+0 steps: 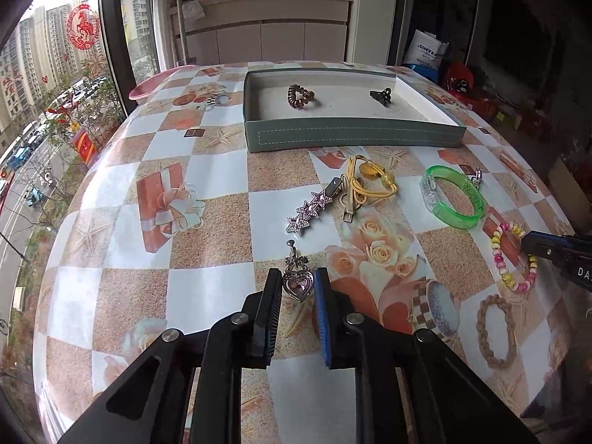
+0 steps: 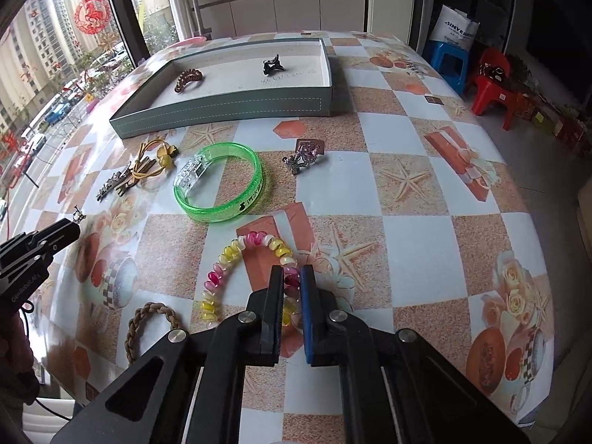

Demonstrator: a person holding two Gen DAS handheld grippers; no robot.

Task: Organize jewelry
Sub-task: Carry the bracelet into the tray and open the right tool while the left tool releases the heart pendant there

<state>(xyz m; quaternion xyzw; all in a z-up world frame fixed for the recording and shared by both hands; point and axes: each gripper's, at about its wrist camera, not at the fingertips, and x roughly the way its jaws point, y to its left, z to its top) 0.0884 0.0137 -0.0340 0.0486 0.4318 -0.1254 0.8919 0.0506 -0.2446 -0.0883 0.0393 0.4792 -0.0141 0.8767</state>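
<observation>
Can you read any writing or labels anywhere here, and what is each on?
"SINYE...", rest cut off: white bag behind the table.
"DA...", cut off: right tool.
"GenRobot.AI", small, uncertain: left tool.
Black characters on the green bangle: too small.
Handwriting in the tray: unreadable.

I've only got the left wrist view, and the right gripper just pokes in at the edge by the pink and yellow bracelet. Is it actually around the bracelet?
Observer: Yes. In the right wrist view the right gripper straddles the band of the bead bracelet, with one finger inside the loop and one outside. I cannot tell whether it pinches yet.
Operator: What's beyond the green bangle? I see only a sliver of something.
Observer: A silver and pink brooch lies on the table beside the green bangle, apart from it.
Operator: Is the bangle plain?
Observer: No. Black print runs along its near outer wall.
</observation>
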